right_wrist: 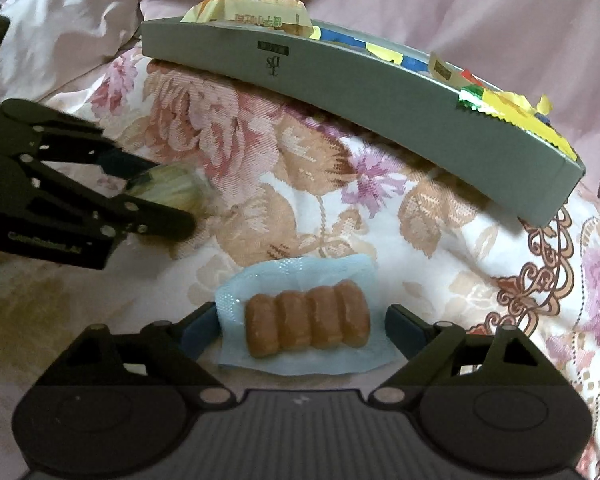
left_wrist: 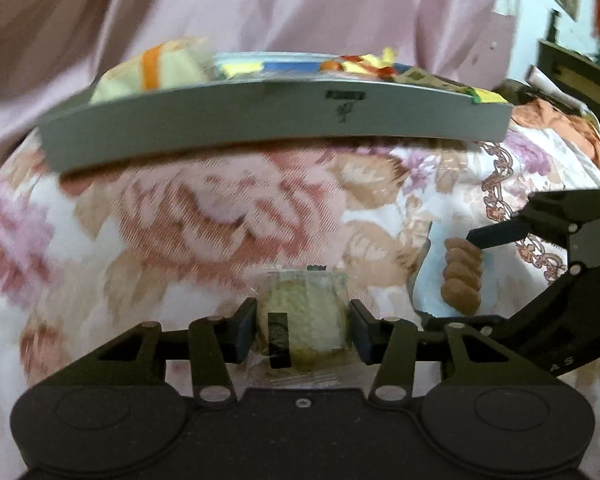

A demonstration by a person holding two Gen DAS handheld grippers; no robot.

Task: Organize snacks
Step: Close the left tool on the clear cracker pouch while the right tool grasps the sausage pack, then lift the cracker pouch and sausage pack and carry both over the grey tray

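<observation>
Nearest item, left wrist view: your left gripper (left_wrist: pixel 303 330), pads pinching a clear-wrapped pale round snack (left_wrist: pixel 308 320) from both sides; wrapper crinkles behind the fingers. It looks held just above the floral bedspread (left_wrist: pixel 220 208), though lift vs. rest can't be told for sure.

Item 2, right wrist view: your right gripper (right_wrist: pixel 300 330), fingers spread wide, straddling a pale-blue packet of four brown rolls (right_wrist: pixel 306 322). Left pad touches or nearly touches the wrapper edge; right pad sits just clear of it. Pkt lies flat on the bedspread, not yet gripped.

Item 3: grey box lid/tray (right_wrist: pixel 360 92), shallow, logo on its front wall, resting beyond both grippers on the bedspread w/ pink satin fabric (right_wrist: pixel 480 8) behind. Already holds a yellow-orange packet (right_wrist: pixel 252 14) at one end and several yellow/blue/red wrappers (right_wrist: pixel 512 106) at the other. Middle of the tray looks the least crowded.

Step in hand, as judged: both snacks headed for the tray.
- Right: close on the rolls themselves, not just the thin film edges, or the pkt may slip or fold. Squeeze gently; contents look soft.
- Left: keep pressure light, round snack probably crushes easily.
- Carry each over the front wall, clear the rim, release low into the free middle.
- Tray sits on soft bedding, so don't press on its edge; it could tip.
</observation>
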